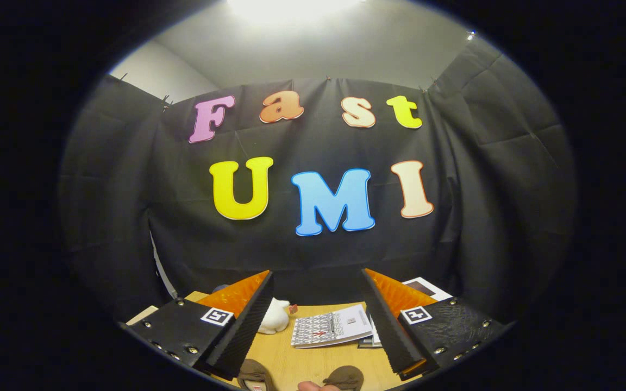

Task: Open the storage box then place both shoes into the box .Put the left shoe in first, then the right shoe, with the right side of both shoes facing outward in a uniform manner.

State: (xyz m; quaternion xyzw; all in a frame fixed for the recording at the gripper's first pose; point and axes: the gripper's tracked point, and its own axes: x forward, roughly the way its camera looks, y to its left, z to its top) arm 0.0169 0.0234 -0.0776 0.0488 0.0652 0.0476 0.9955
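My gripper (315, 277) is held high above a wooden table (313, 361), pointing at the booth's back wall, open, with nothing between its fingers. Low between the fingers, at the table's near edge, lie two brown shoes: one (253, 372) by the left finger and one (345, 376) closer to the right finger. Only their tops show. Something small and pinkish (311, 386), perhaps a fingertip, sits between the two shoes.
A white soft toy (275, 317) lies on the table beside the left finger. A printed booklet (332, 326) lies mid-table, with more papers (427, 287) behind the right finger. The black cloth wall closes off the far side.
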